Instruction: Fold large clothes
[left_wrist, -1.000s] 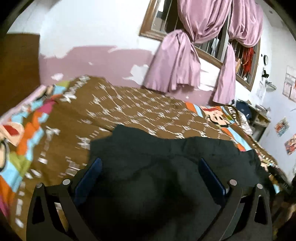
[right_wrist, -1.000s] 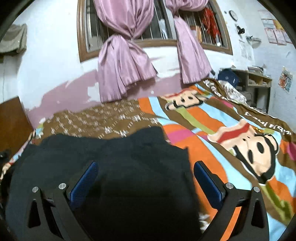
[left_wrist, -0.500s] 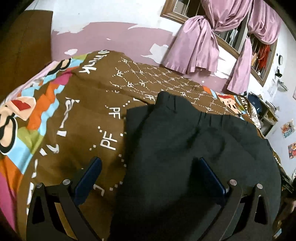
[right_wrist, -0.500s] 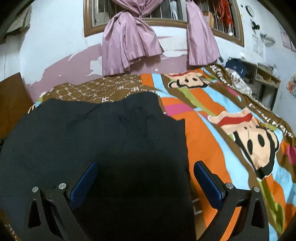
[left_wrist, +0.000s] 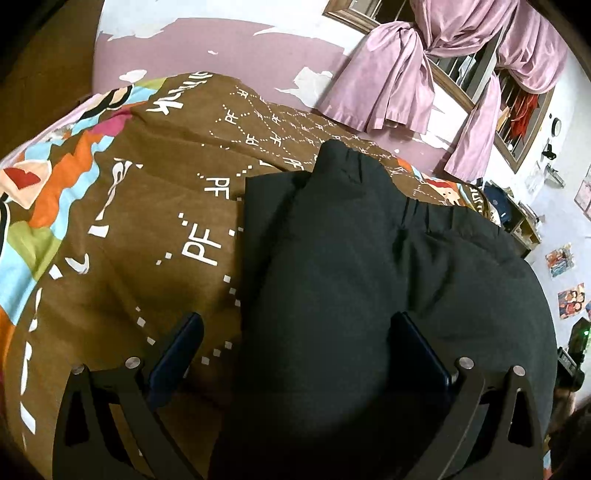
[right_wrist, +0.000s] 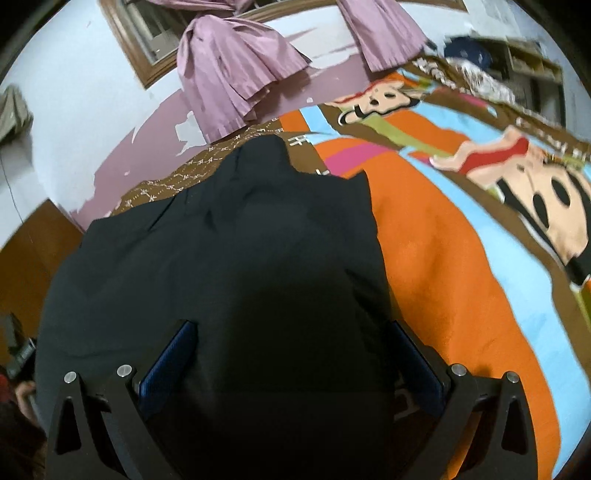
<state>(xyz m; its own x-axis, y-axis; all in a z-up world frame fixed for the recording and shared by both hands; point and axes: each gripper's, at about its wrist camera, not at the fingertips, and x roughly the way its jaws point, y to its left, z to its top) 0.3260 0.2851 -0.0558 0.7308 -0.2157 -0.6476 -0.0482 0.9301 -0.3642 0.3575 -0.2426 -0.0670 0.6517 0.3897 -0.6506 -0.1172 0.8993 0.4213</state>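
Note:
A black garment (left_wrist: 369, 258) with a gathered waistband (left_wrist: 424, 214) lies spread on a bed covered by a cartoon blanket (left_wrist: 147, 221). My left gripper (left_wrist: 299, 350) is open low over the garment's left side. Its left finger (left_wrist: 177, 354) is over the brown blanket and its right finger over the black cloth. In the right wrist view the same garment (right_wrist: 240, 258) fills the middle, with its right edge on the orange part of the blanket (right_wrist: 461, 277). My right gripper (right_wrist: 293, 362) is open above the cloth, both blue pads apart with cloth beneath them.
Pink knotted curtains (left_wrist: 388, 81) hang at a barred window behind the bed, and again in the right wrist view (right_wrist: 229, 74). A wooden headboard (left_wrist: 44, 55) stands at the left. A cluttered shelf (left_wrist: 517, 218) is beyond the bed's far corner.
The black garment has gone from bulging up near both cameras to lying flatter on the bed. Both grippers have tilted down and moved closer to it, staying open.

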